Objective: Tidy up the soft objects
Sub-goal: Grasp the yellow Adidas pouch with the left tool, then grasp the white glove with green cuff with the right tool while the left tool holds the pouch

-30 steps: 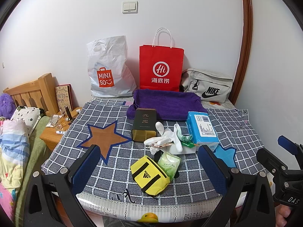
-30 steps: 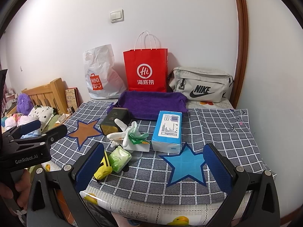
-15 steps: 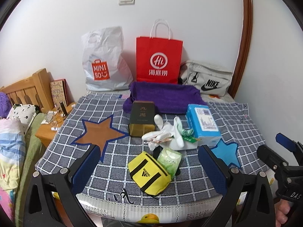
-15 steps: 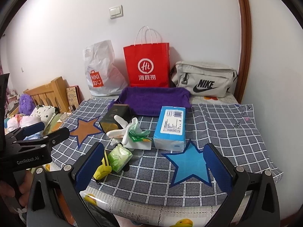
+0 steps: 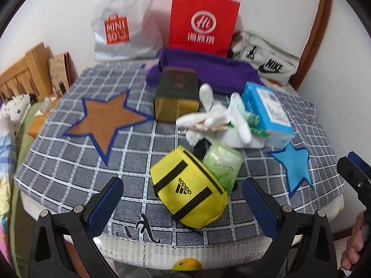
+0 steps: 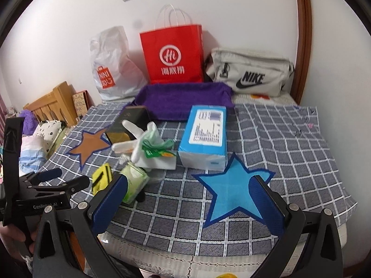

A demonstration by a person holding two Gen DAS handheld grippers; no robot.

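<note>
Approach stage, by the look of it: nothing is grasped yet, and the soft items sit clustered on the checked cloth of the tabletop around a yellow pouch. Left gripper hovers just before that pouch, fingers spread wide and empty; next it likely must straddle the pouch and squeeze gently. Right gripper, right of the pouch, is likewise splayed over a blue star patch, touching nothing.
</note>
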